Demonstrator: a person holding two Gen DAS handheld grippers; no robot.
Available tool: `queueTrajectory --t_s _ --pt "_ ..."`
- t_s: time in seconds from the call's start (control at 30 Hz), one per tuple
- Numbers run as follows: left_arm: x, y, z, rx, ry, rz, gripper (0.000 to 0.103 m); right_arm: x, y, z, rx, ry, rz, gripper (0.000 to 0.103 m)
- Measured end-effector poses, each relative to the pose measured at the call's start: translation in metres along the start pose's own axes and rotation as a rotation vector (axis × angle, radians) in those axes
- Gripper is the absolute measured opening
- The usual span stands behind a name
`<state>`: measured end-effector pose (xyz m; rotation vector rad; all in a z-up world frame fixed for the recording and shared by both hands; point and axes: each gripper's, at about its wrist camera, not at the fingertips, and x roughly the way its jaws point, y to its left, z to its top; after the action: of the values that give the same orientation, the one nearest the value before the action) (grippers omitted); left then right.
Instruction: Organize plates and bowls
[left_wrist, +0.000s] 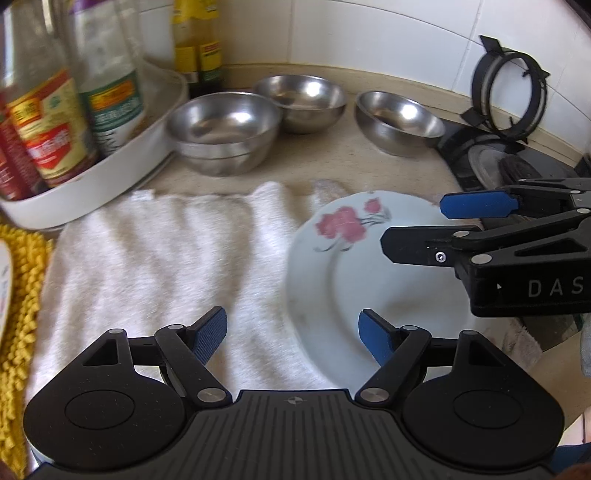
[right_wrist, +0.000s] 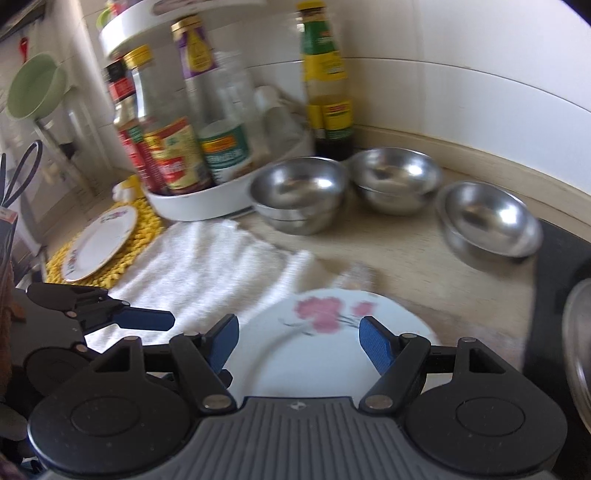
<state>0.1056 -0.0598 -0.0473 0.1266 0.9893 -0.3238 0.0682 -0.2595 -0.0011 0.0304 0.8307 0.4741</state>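
Two grippers: you hold both apart-jawed, neither one gripping anything.
Left gripper (left_wrist: 291, 334): at the bottom centre of the left wrist view, its jaws are spreading; one blue pad (left_wrist: 373, 338) hangs over the flowered plate's rim, the other over the white towel (left_wrist: 166, 251), with no pad pressing on anything.
Right gripper (right_wrist: 299, 341): at the bottom centre of the right wrist view, jaws parted above the plate, nothing clamped between them.
Flowered plate (left_wrist: 343, 280): you see it lying flat at centre right of the left wrist view, partly on the towel, pink blossoms toward the top of its face.
Second plate (right_wrist: 99, 242): at the left of the right wrist view, resting on a yellow mat (right_wrist: 144, 221), well apart from the first plate.
Steel bowls (left_wrist: 223, 129): three spots in a row across the upper middle of the frame; the left one looks like a nested stack, the others sit just beside it.
Bottle tray (left_wrist: 110, 177): upper left, white, holding sauce bottles (left_wrist: 51, 122).
Burner ring (left_wrist: 508, 98): upper right, leaning against the tiled wall.
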Motion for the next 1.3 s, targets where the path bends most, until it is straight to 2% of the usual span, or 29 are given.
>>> queueTrajectory --t_s 0.37,0.7,1.0,1.3 --pt "-0.025 0.063 -0.019 -0.114 0.007 0.123 0.084 0.047 0.074 0.029 -0.124 0.044 0.128 0.075" --pt "-0.045 0.137 -0.034 -0.216 0.022 0.233 0.084 0.094 0.142 0.058 -0.206 0.071 0.199 0.075" --pt "-0.057 0.192 -0.045 -0.279 0.026 0.28 0.084 0.131 0.189 0.078 -0.245 0.098 0.232 0.075" --pt "-0.058 0.236 -0.05 -0.316 0.032 0.296 0.085 0.164 0.213 0.094 -0.227 0.152 0.265 0.075"
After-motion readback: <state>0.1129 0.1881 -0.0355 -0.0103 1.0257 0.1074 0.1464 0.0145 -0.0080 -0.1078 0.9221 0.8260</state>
